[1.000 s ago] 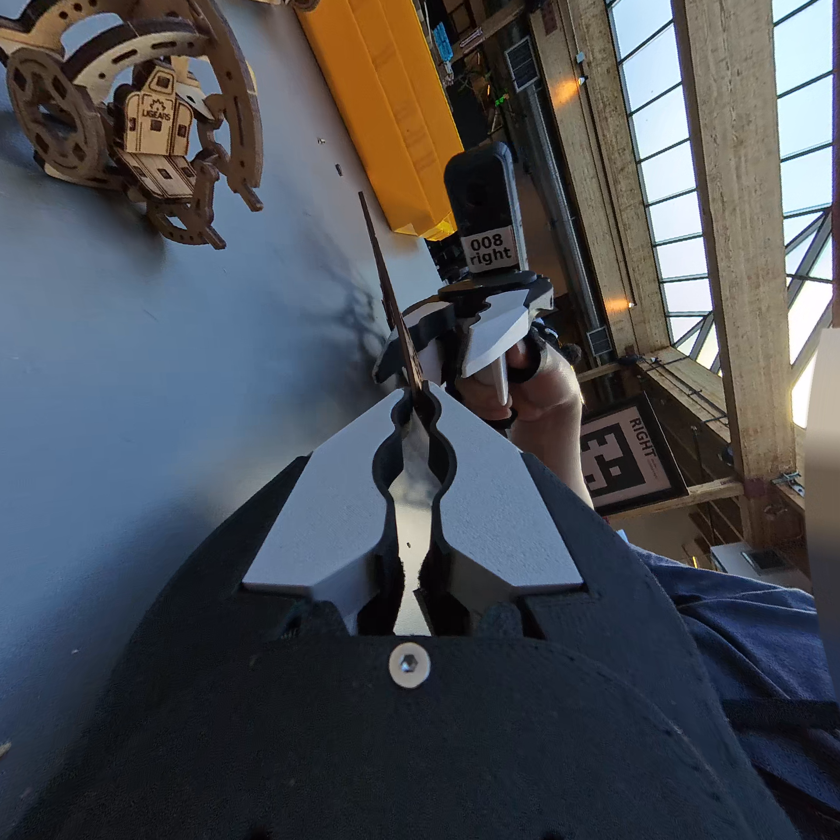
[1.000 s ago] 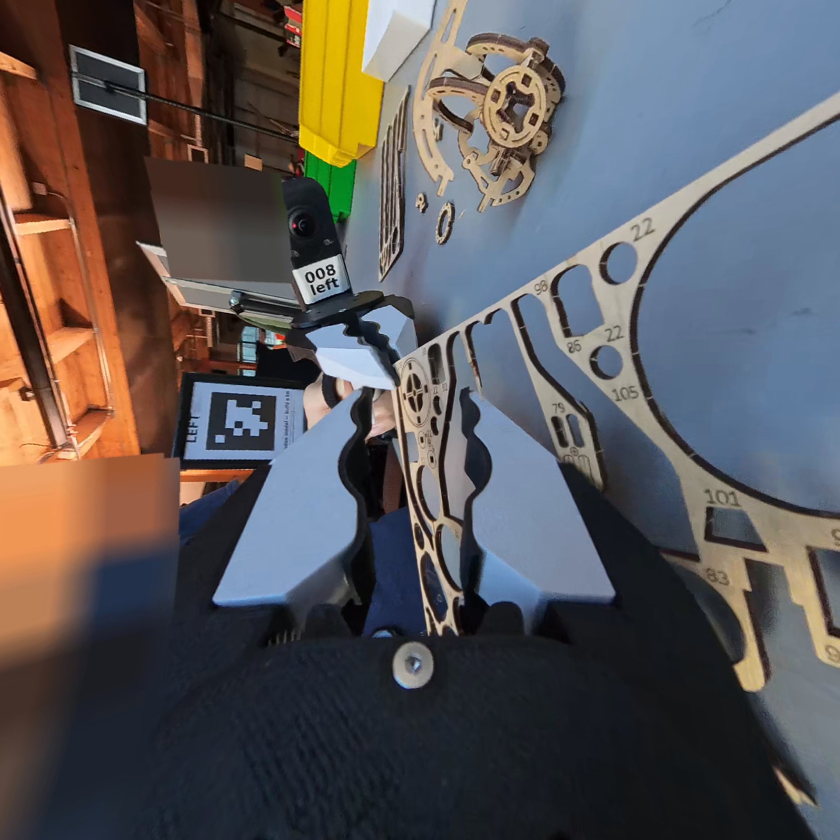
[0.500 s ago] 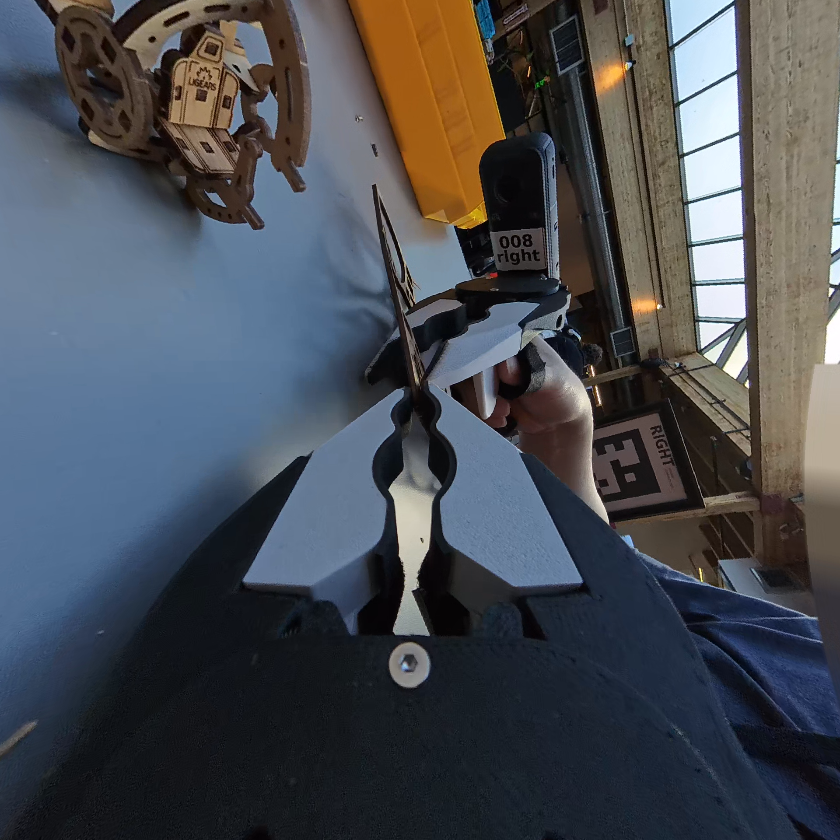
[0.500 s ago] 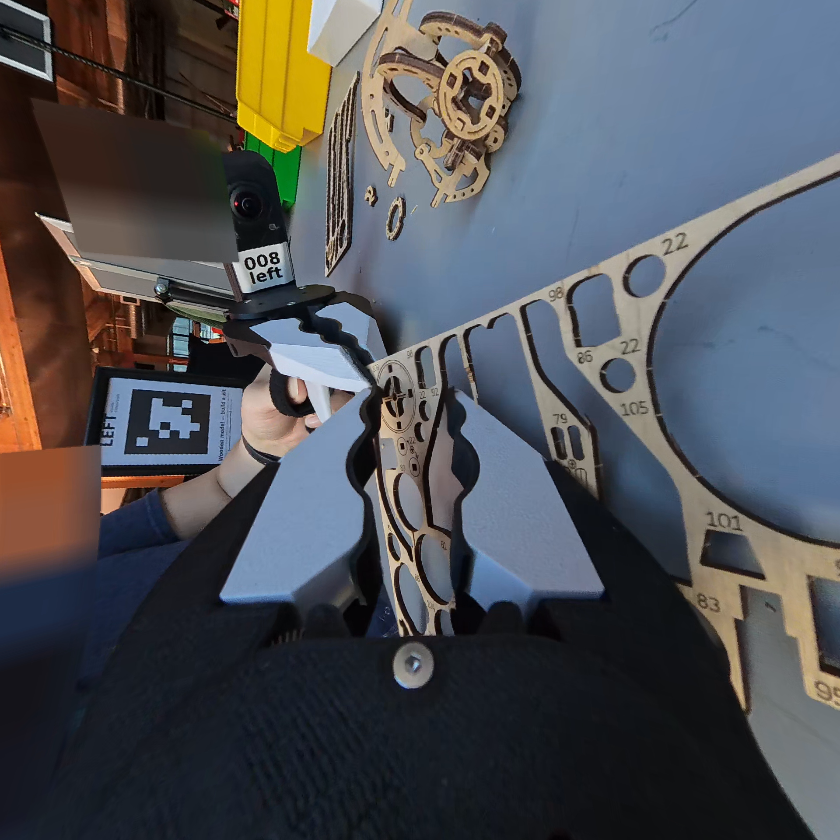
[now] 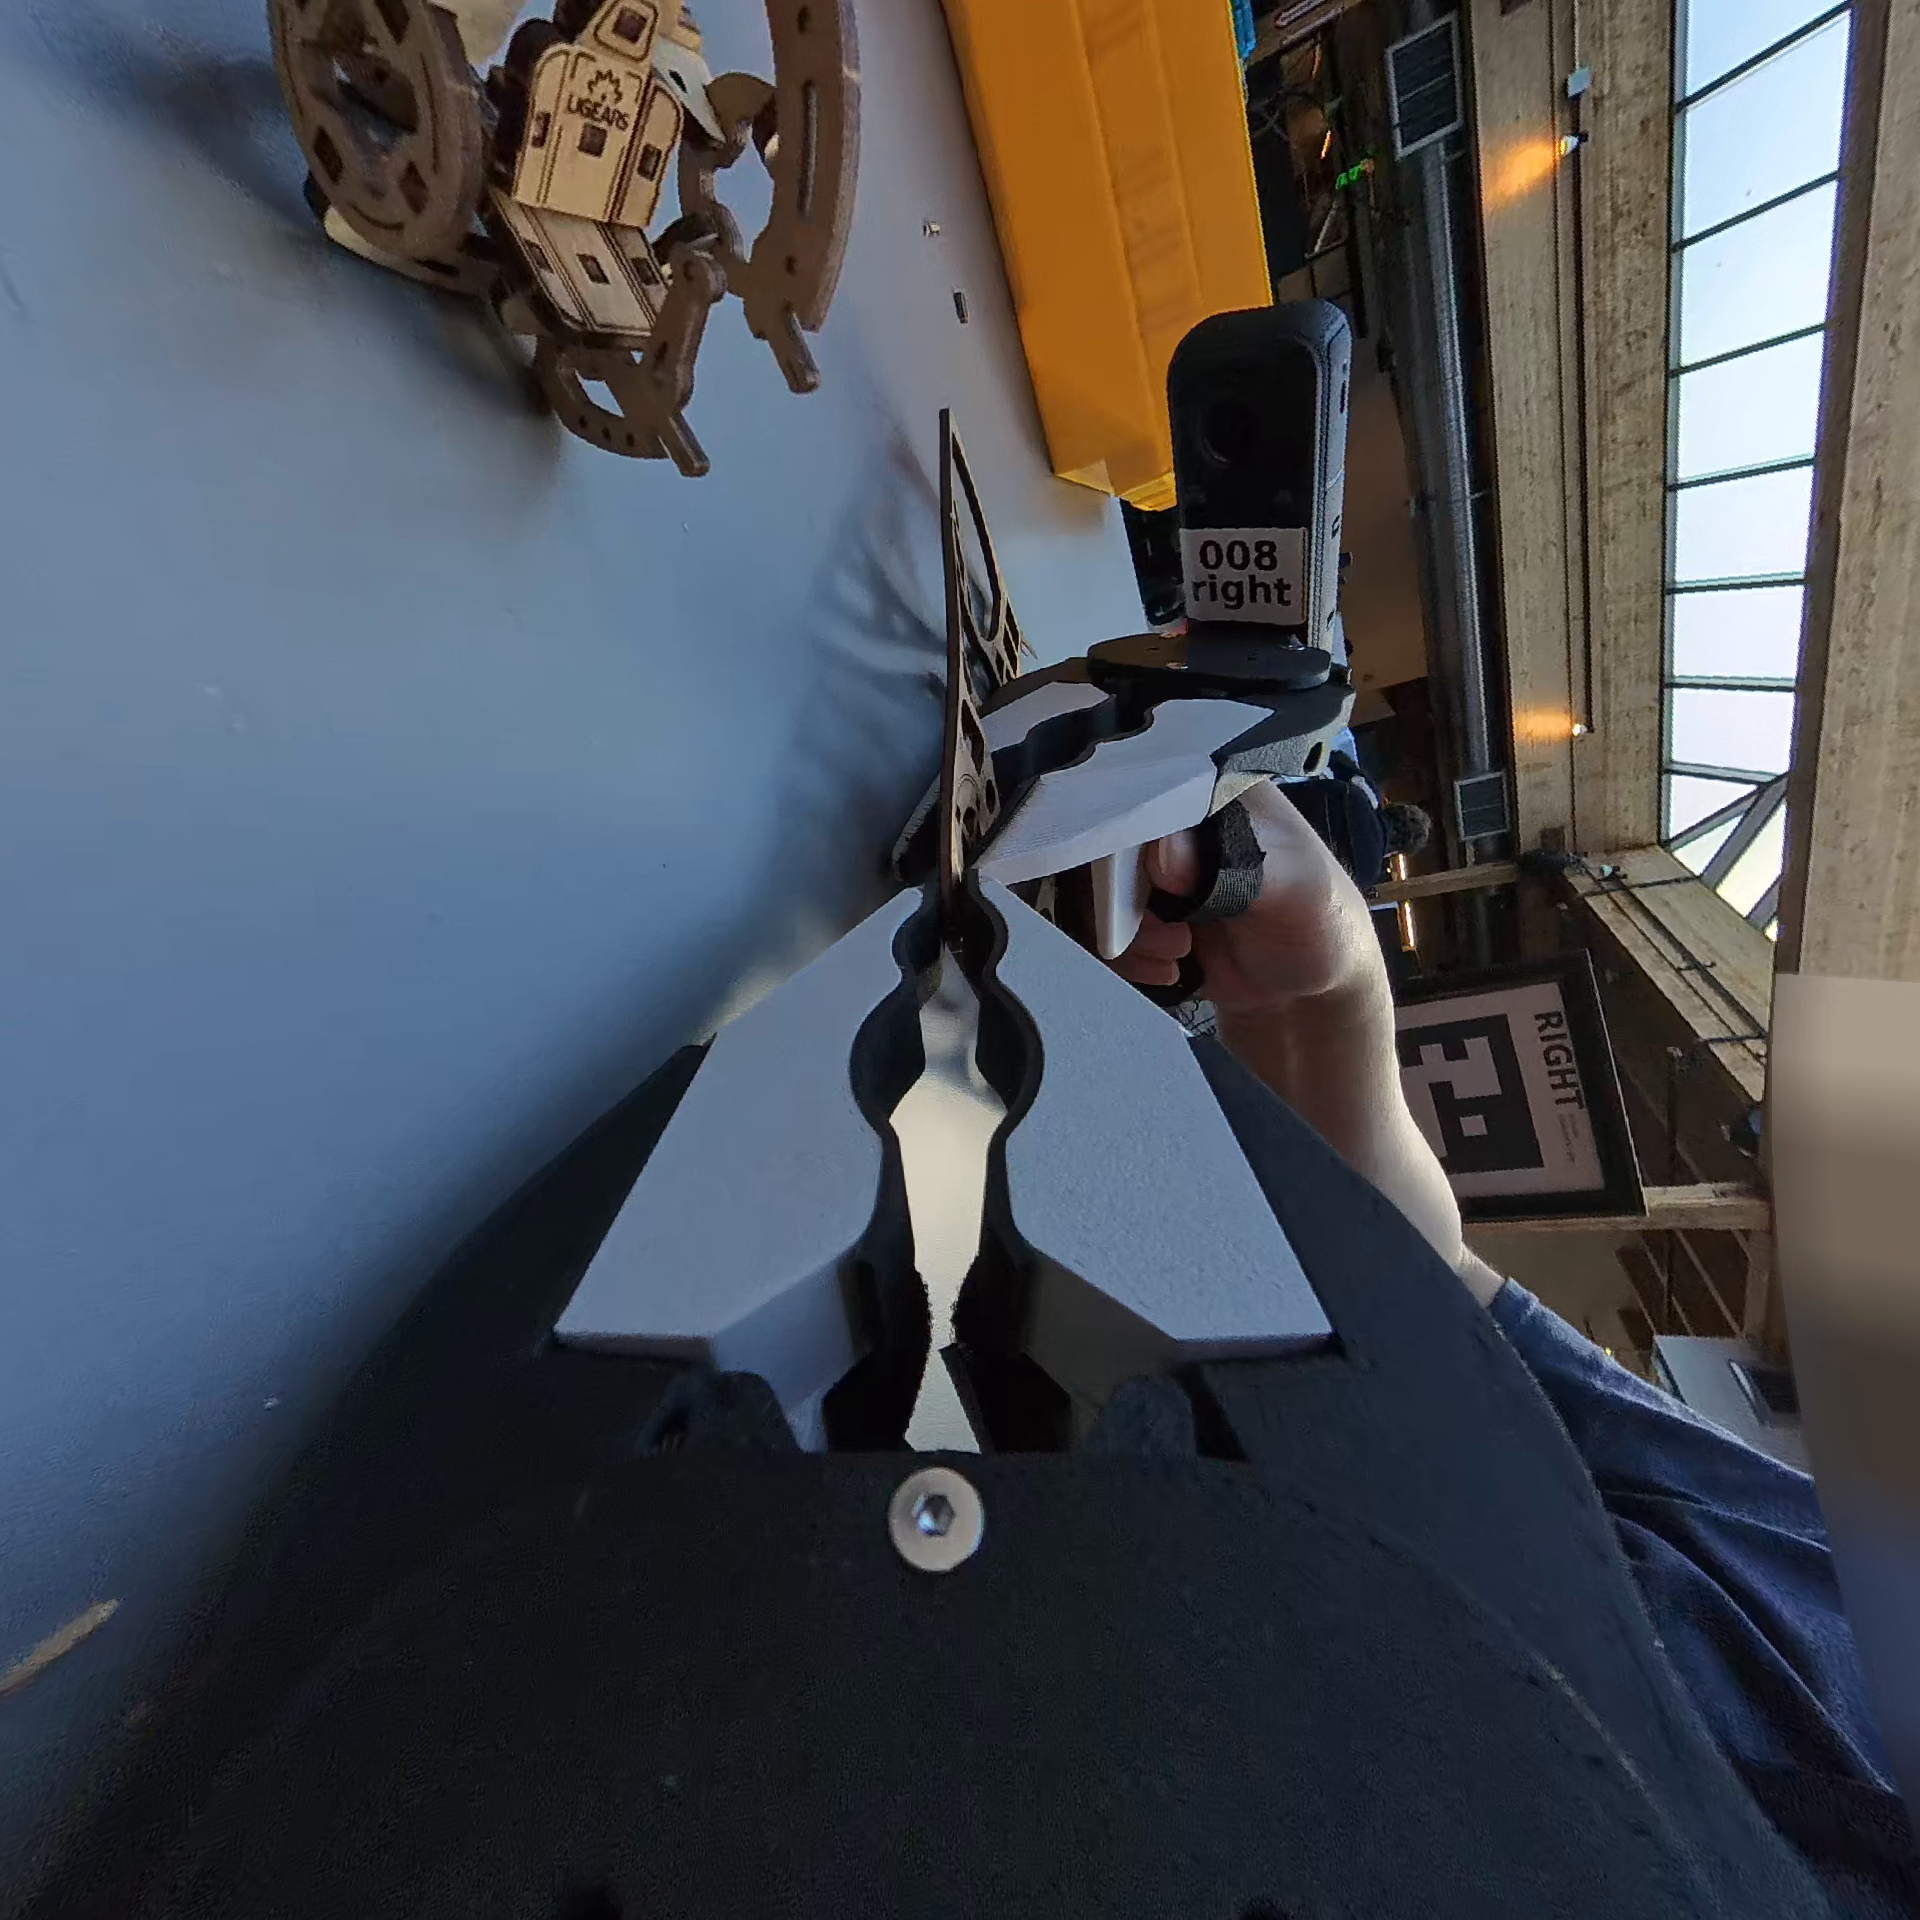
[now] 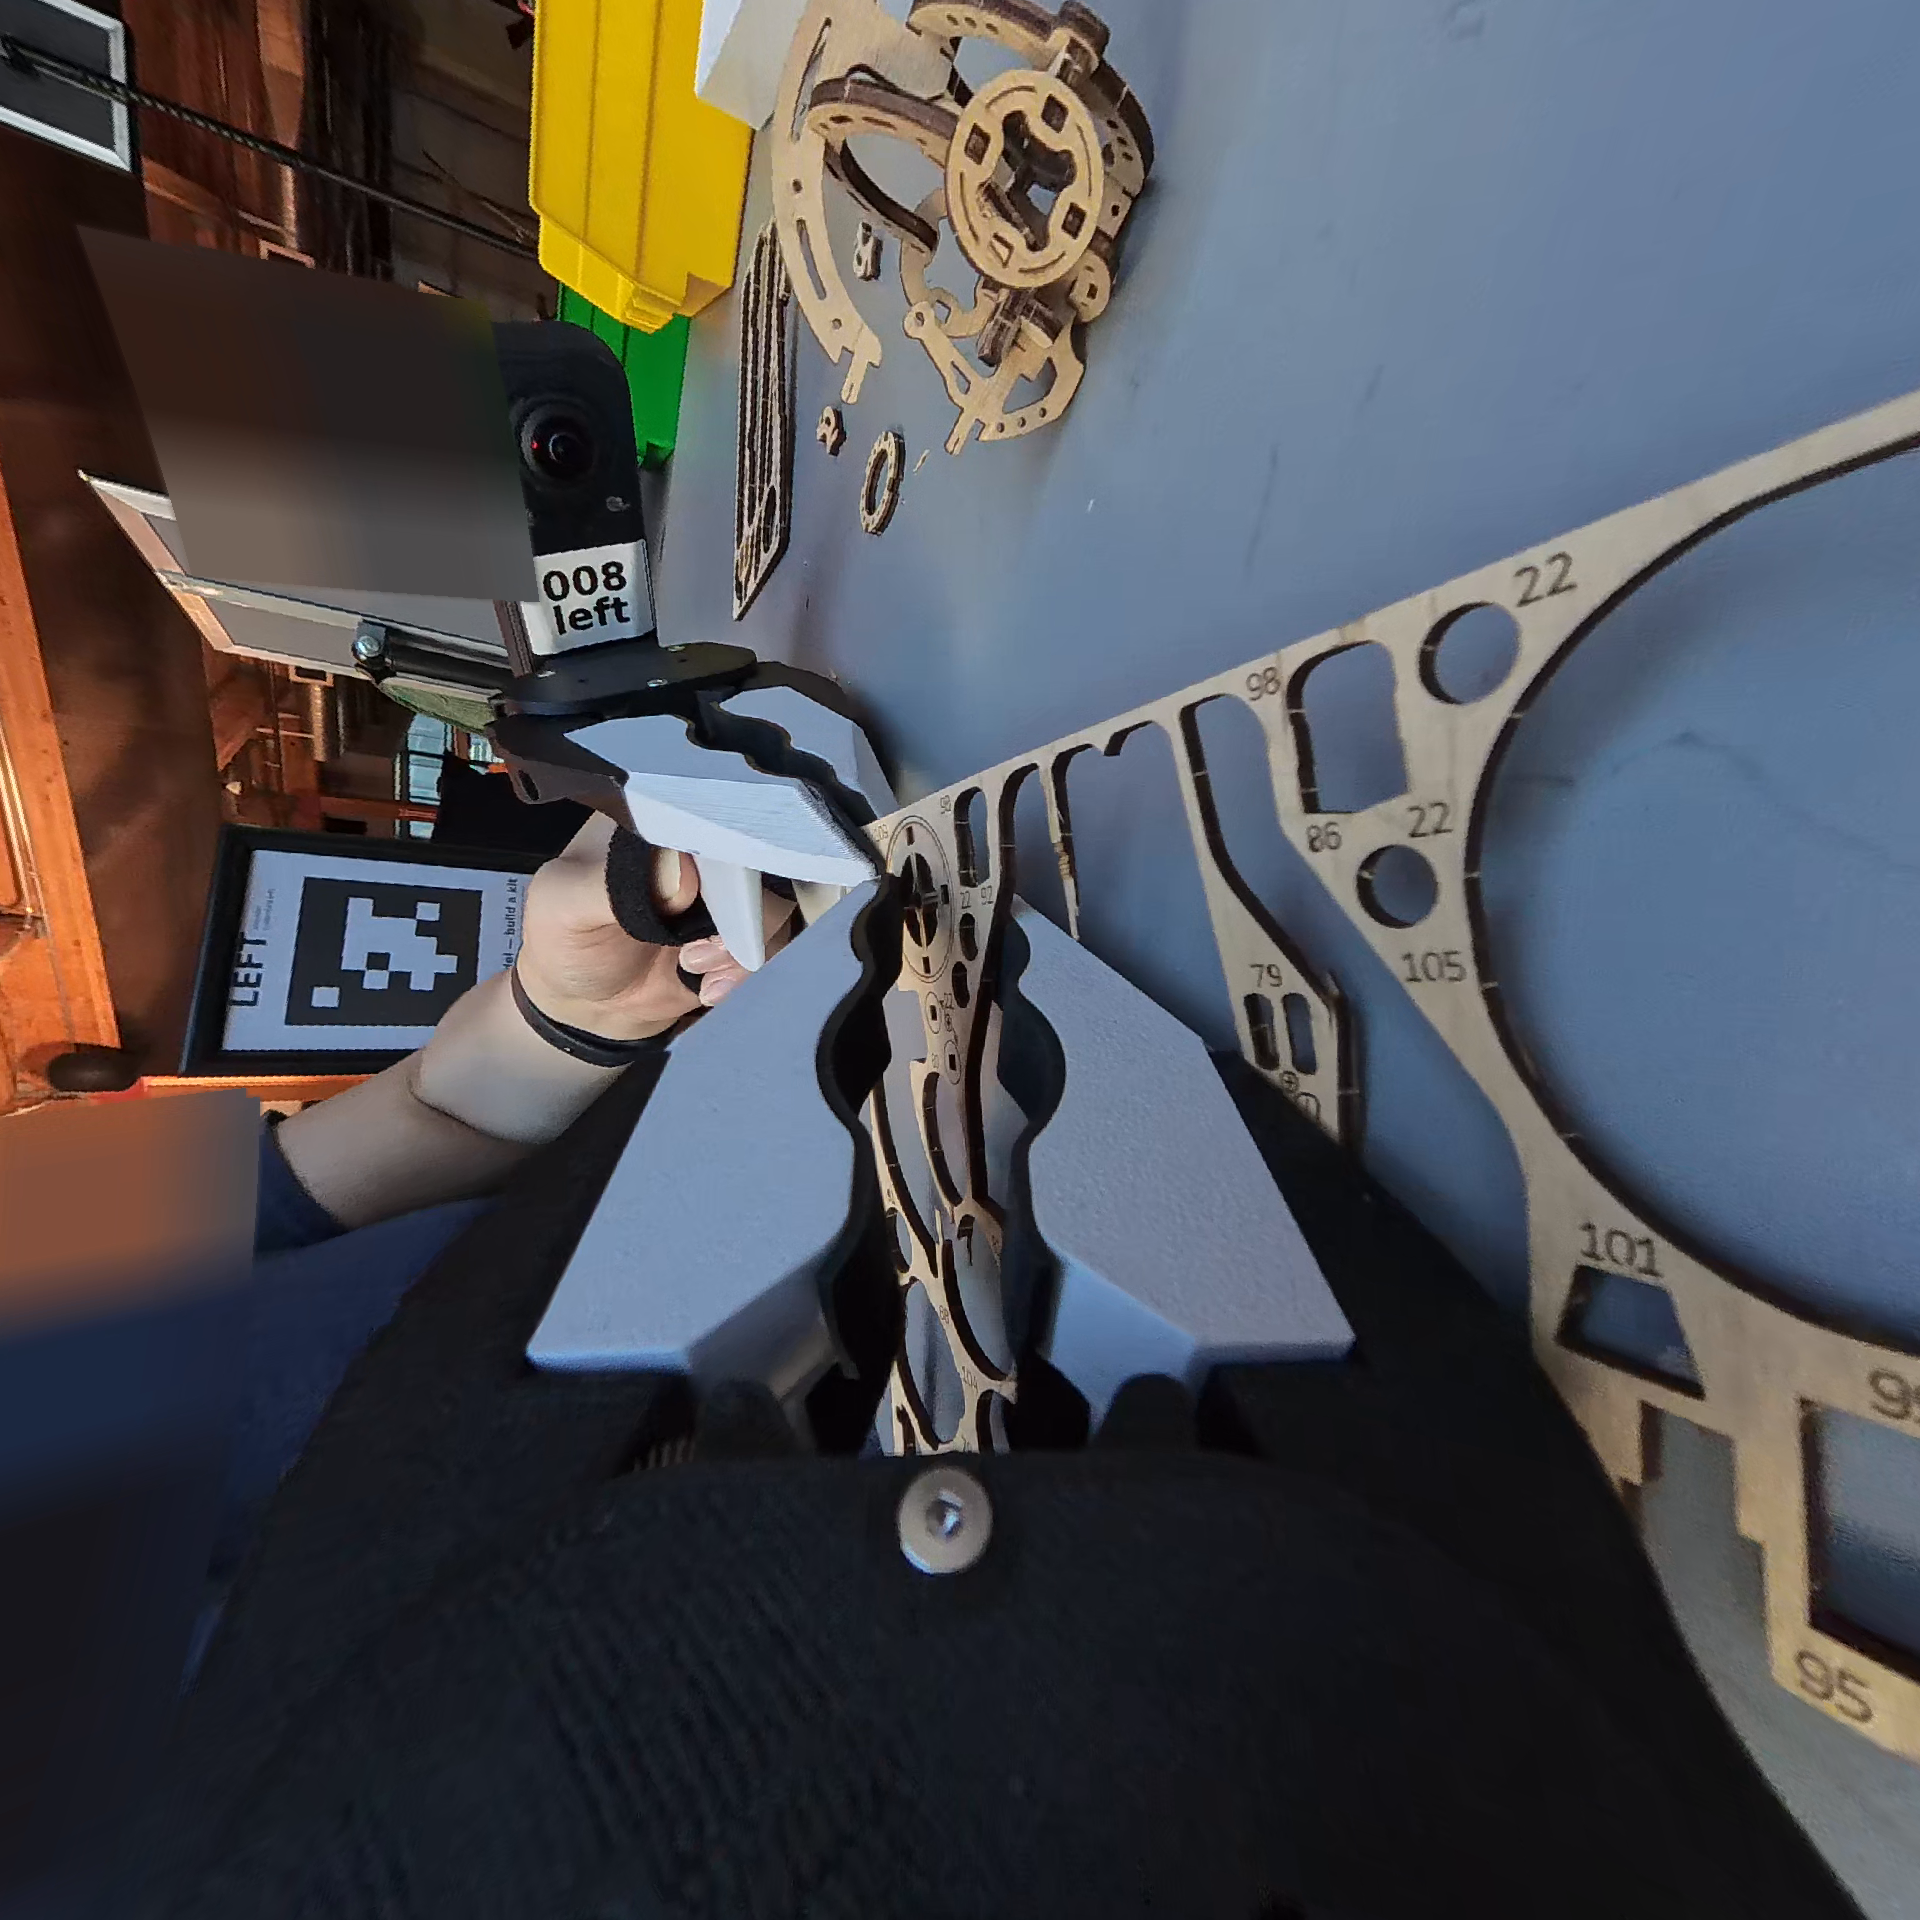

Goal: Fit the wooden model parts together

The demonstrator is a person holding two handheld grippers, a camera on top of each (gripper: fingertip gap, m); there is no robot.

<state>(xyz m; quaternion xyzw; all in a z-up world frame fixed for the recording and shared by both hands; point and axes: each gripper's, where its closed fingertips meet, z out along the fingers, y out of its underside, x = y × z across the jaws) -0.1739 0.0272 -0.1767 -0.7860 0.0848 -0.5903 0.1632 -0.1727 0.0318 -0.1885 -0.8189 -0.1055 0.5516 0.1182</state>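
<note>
From the left wrist view, the left gripper [image 5: 951, 914] is clenched on the edge of a thin wooden parts sheet [image 5: 961, 665] held on edge above the grey table [image 5: 416, 831]; the right gripper [image 5: 951, 831] meets the same sheet. A half-built wooden model [image 5: 582, 208] lies beyond.

From the right wrist view, the right gripper [image 6: 951, 925] straddles the sheet [image 6: 1558, 935], its fingers not quite pinching it.

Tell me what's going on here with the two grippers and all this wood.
A person holds a gripper in each hand over a grey table. The left gripper is shut on the edge of a thin laser-cut plywood parts sheet, held upright. The right gripper straddles the same sheet near a small round cut piece, jaws not closed. A partly built round wooden model lies farther off beside a yellow bin.
</note>
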